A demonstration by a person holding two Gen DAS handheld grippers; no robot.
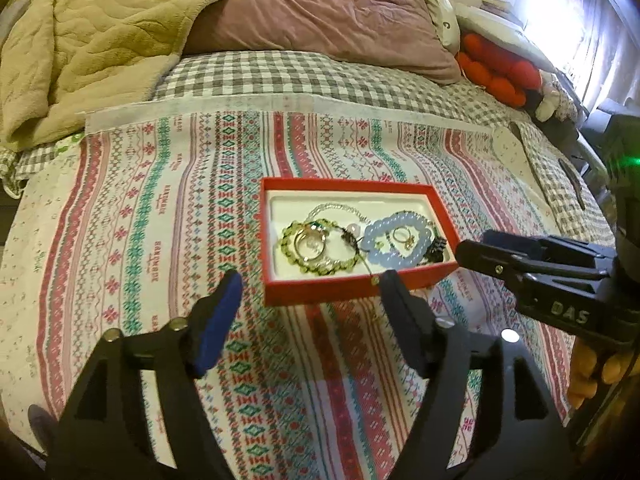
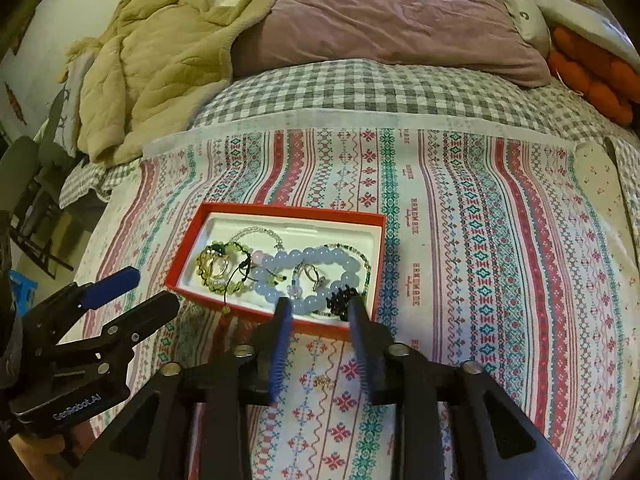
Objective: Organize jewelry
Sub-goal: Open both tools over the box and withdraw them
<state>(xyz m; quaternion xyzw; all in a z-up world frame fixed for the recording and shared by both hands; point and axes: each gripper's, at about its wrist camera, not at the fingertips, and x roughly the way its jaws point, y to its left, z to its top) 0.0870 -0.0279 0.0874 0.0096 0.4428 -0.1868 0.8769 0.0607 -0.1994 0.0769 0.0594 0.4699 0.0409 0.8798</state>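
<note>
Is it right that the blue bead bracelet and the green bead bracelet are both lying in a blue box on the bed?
Not quite. The box is red, not blue, as the right wrist view shows. The blue bead bracelet and the green bead bracelet do both lie in it, on the bed.

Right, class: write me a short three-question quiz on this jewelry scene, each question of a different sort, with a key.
1. True or false: the pale blue beaded bracelet lies inside the red rectangular cardboard box.
2. Multiple choice: the red box rests on A) a bare wooden table, B) a striped embroidered-pattern cloth, C) the mauve pillow.
3. Fill in: the left gripper and right gripper both hold ____.

Key: 1 true. 2 B. 3 nothing; both stand open just short of the box's near wall, and the green beaded bracelet also lies in the box.
</note>
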